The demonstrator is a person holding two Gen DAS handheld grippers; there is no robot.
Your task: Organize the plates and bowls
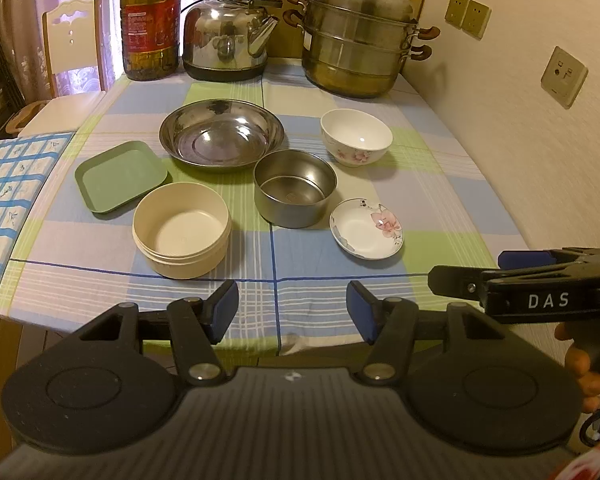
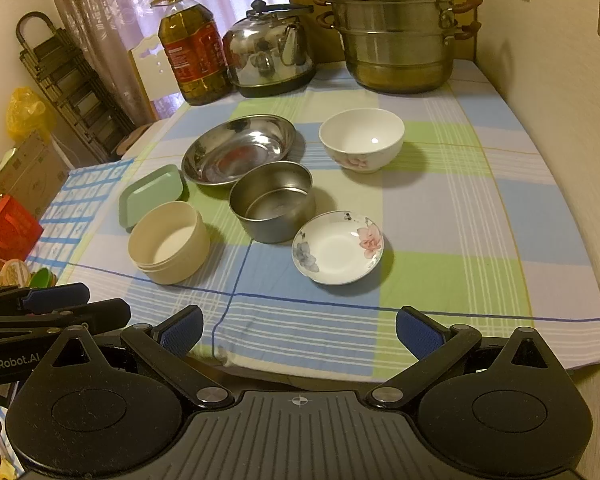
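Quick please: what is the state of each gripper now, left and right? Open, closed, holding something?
Left gripper: open, holding nothing, at the table's near edge.
Right gripper: open, holding nothing, also at the near edge.

Both wrist cameras look from the near table point(image 1: 440, 200) edge toward the far wall, sharing the same dishes, the right one placed further right

Six empty dishes point(image 1: 294, 193), upright, clustered

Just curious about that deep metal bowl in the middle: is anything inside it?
The deep metal bowl looks empty: bare steel floor and inner wall show. Its near wall hides the front strip of the floor, so that strip cannot be checked.
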